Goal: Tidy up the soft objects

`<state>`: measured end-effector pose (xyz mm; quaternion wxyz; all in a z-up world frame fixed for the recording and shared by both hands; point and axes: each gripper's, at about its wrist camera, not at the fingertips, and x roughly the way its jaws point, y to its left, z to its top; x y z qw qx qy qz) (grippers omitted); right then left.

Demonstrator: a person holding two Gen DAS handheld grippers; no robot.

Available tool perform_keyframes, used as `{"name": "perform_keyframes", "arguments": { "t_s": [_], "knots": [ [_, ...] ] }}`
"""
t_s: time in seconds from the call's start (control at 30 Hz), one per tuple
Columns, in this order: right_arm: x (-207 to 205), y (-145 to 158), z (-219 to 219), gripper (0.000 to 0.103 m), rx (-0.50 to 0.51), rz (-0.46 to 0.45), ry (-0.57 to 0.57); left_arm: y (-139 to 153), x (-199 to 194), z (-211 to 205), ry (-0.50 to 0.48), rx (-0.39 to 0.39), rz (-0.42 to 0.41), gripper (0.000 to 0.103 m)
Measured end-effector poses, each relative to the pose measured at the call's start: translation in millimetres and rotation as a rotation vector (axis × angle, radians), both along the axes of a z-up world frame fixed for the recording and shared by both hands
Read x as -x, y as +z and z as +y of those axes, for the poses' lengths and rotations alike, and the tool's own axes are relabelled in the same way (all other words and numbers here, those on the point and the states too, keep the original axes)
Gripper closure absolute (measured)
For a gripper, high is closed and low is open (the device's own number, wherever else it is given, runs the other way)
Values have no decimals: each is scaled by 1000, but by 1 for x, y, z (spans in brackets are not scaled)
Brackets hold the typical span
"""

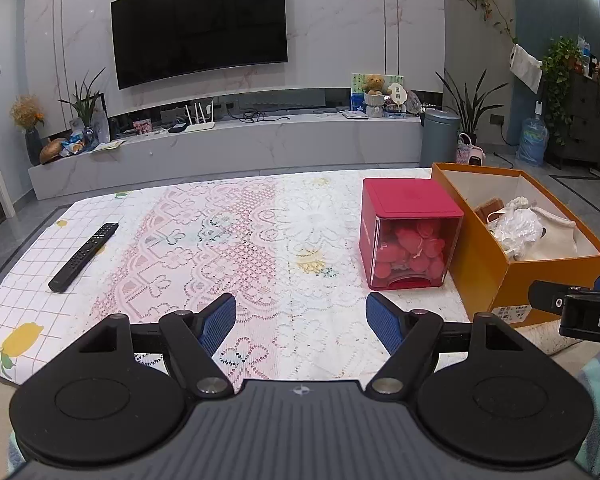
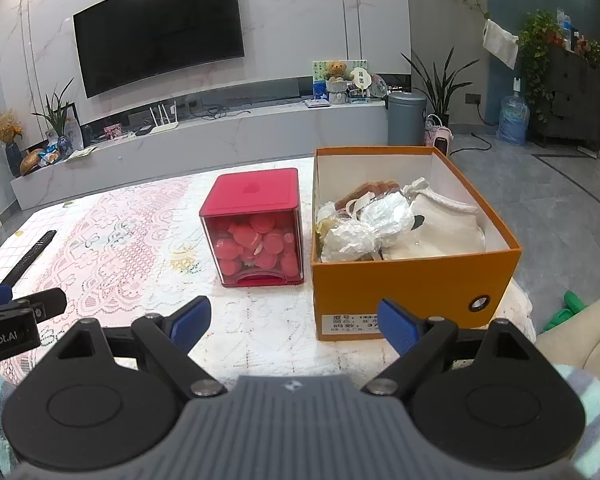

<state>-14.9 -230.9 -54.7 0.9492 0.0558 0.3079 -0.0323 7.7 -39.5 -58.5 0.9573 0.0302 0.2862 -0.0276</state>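
An open orange box (image 2: pixel 412 284) (image 1: pixel 488 264) stands at the table's right end. It holds soft things: crumpled white plastic wrapping (image 2: pixel 376 220), a cream cloth pouch (image 2: pixel 448 224) and something brown at the back. Left of it stands a red box with a clear front (image 2: pixel 256 224) (image 1: pixel 410 236), full of red pieces. My left gripper (image 1: pixel 300 320) hangs open over the lace tablecloth (image 1: pixel 220 240), nothing between its blue pads. My right gripper (image 2: pixel 292 322) is open too, low before the gap between the two boxes, touching neither. Each gripper shows at the edge of the other's view.
A black remote control (image 1: pixel 84 256) lies on the table's left part. Beyond the table stand a long marble TV bench (image 1: pixel 228 148) with a router, plants and a teddy bear, a grey bin (image 1: pixel 440 136) and a wall television. A striped sleeve shows at the lower corners.
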Motion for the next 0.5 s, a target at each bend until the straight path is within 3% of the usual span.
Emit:
{"name": "perform_keyframes", "arguments": {
  "t_s": [0.5],
  "knots": [
    [1,0,2,14,4,0,3,1,3,2,2,2,1,16]
  ]
}}
